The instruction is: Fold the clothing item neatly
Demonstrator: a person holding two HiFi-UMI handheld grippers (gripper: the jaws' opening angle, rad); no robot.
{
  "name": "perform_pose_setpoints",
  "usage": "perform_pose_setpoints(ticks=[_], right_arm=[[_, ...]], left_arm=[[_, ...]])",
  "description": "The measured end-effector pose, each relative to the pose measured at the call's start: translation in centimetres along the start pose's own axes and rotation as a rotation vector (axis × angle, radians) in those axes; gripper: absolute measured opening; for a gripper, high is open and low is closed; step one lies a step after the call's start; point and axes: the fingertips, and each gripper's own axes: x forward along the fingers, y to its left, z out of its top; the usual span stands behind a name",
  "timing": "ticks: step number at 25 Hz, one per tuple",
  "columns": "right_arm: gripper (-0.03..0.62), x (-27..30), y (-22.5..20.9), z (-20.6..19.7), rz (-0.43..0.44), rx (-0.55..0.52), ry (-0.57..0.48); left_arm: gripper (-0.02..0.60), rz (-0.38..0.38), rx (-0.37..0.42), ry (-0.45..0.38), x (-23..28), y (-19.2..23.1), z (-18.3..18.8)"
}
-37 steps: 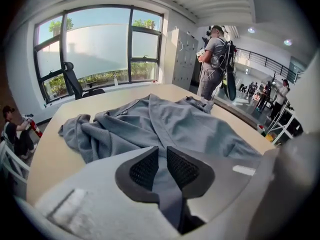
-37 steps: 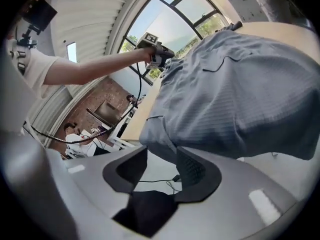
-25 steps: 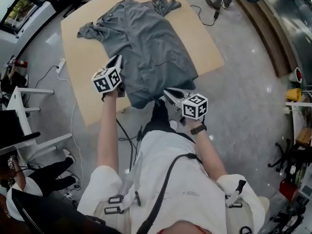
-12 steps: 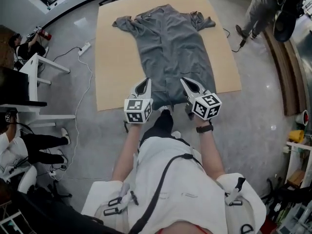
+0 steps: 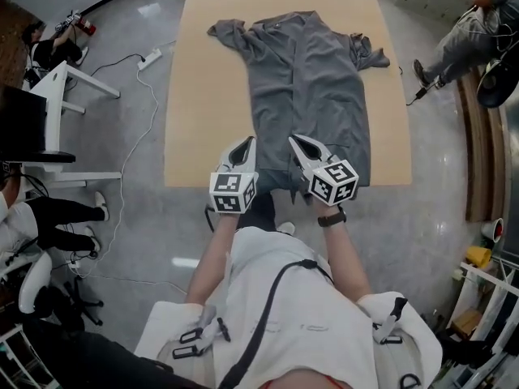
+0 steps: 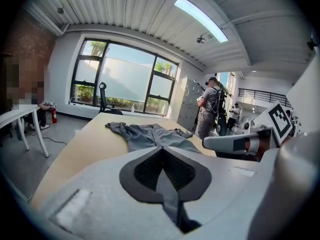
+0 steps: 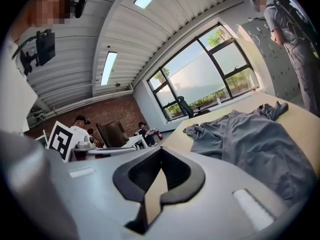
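A grey short-sleeved shirt (image 5: 312, 79) lies spread flat on the tan table (image 5: 203, 96), collar at the far end and hem at the near edge. My left gripper (image 5: 248, 143) hovers at the hem's left corner, jaws shut with nothing between them. My right gripper (image 5: 293, 139) is beside it over the middle of the hem, also shut and empty. In the left gripper view the shirt (image 6: 145, 134) stretches away beyond the closed left gripper (image 6: 162, 149). The right gripper view shows the shirt (image 7: 255, 139) to the right of the closed right gripper (image 7: 160, 150).
A person (image 5: 470, 31) stands beyond the table's far right corner. Another person (image 5: 49, 43) sits at the far left by a white desk (image 5: 61, 83). A power strip (image 5: 152, 57) and its cable lie on the floor left of the table.
Both grippers have come close together at the shirt's near hem, and the left jaws have shut. The head view has swung, so the table now lies square in front.
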Motion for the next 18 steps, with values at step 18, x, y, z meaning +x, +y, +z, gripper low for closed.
perform_pose_setpoints(ticks=[18], right_arm=[[-0.002, 17.9, -8.3, 6.4, -0.050, -0.004, 0.105]], left_arm=[[0.020, 0.039, -0.041, 0.124, 20.8, 19.5, 8.0]])
